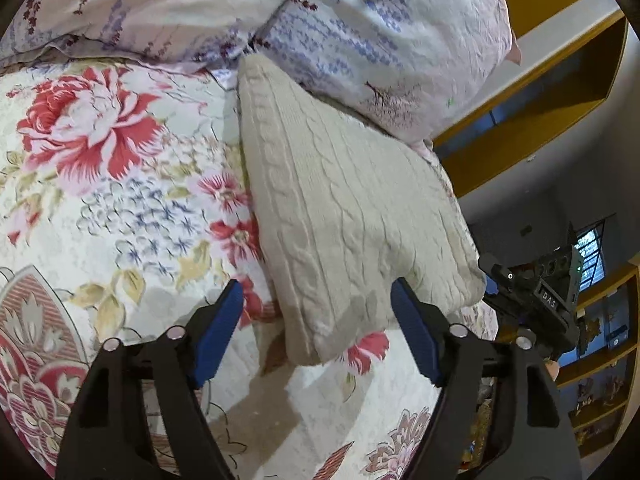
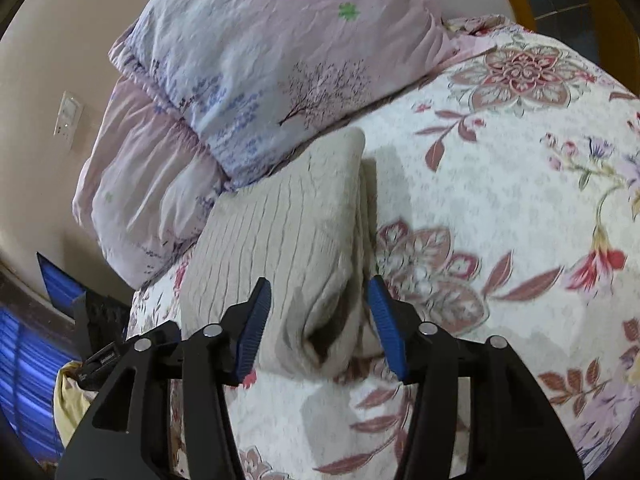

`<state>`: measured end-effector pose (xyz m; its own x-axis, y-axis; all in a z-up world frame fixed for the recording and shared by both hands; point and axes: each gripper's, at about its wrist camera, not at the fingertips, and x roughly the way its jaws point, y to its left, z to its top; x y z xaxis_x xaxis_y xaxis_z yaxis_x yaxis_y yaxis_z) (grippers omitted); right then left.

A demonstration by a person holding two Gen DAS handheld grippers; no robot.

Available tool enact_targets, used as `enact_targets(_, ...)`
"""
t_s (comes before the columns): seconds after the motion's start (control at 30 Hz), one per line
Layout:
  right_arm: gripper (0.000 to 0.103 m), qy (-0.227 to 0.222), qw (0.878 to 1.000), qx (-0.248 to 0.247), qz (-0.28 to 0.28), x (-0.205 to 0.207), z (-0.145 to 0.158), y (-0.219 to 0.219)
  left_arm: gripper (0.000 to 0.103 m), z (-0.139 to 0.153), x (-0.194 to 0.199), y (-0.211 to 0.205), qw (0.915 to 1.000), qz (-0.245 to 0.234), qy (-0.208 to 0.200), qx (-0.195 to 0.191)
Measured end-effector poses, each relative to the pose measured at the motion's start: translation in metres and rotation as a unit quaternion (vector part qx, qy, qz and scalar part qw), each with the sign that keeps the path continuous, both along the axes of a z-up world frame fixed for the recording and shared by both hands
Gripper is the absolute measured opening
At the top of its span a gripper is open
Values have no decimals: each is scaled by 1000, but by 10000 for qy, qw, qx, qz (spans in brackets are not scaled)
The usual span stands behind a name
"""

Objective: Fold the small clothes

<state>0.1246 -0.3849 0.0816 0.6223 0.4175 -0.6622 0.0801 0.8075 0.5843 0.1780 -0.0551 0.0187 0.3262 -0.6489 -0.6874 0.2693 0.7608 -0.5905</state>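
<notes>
Two grippers, left gripper (image 1: 316, 320) and right gripper (image 2: 318, 320), jaws apart, folded sweater (image 1: 340, 208) edge between them, pillow (image 1: 380, 40) behind, bedspread (image 1: 100, 200) bare alongside.

Both tongs (image 1: 318, 322) (image 2: 318, 322) agape — angled downward.

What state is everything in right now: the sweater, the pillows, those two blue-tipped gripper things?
Sweater: folded into a thick bundle, lying on the bedspread, its far end against a pillow.
Pillows: stacked at the head of the bed, wrinkled.
Bedspread: spread over the bed.
Left gripper: open, jaws either side of the sweater's near corner, not pressing.
Right gripper: open, jaws around the sweater's near end, not clamping.
</notes>
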Motion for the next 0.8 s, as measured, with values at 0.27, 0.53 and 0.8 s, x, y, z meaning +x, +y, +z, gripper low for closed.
enact_targets(0.27,48,167,9998,55,110,-3,-16,5,64,-2,-7,-20,9975,-57,-236,669)
enact_targets(0.53,15,32,9999,-104,91,-7,-13,8,46,-4,-7,-30,9949,-131,-371,929)
enact_targets(0.8,10,-485,9977,-386,-280,-17,14,-1,40,-2,-7,-30,9950,-198,-377,907)
